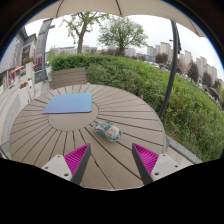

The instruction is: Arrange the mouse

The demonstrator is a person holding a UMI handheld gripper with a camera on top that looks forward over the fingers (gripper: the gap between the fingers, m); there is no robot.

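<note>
Mouse [107, 130] loose on bench [40, 130], off mousepad [71, 103]; gripper [109, 160] wide open, empty. Grasp and placement pending.

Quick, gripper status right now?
Gripper: open, holding nothing; the mouse lies on the table just ahead of the fingers.

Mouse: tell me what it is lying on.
The mouse lies on the round slatted table, beside the blue mousepad. Its underside is hidden. The gripper is open.
</note>
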